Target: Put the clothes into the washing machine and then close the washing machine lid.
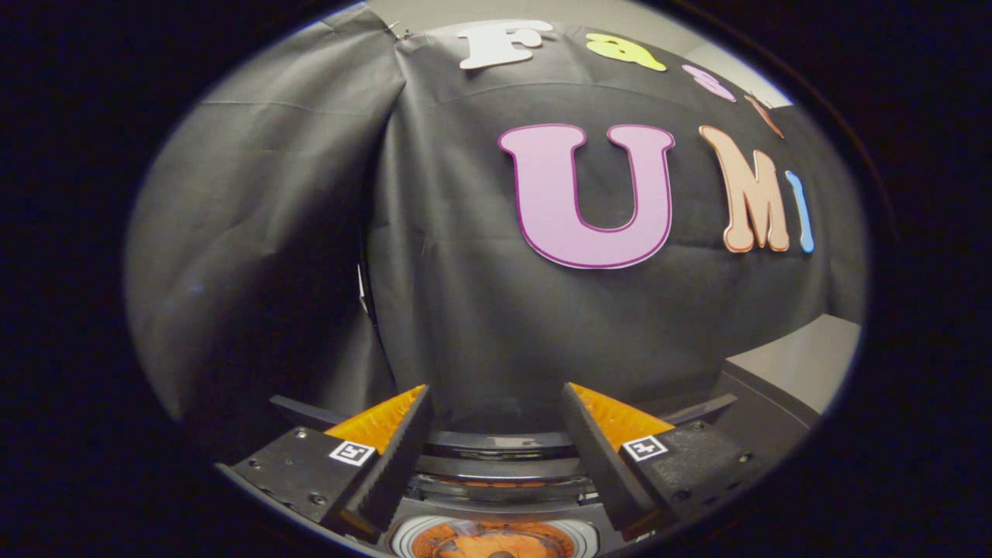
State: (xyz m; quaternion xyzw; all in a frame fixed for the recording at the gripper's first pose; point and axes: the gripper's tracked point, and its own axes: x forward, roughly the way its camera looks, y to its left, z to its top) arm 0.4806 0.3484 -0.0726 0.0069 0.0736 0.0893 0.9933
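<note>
The gripper (496, 403) is hovering with its fingers spread wide and nothing between them, pointing at the black cloth wall (480, 310). The washing machine (496, 535) is sitting just below the fingers, its round opening showing orange clothes (496, 544) inside, and the raised lid (504, 443) is standing behind the opening.
</note>
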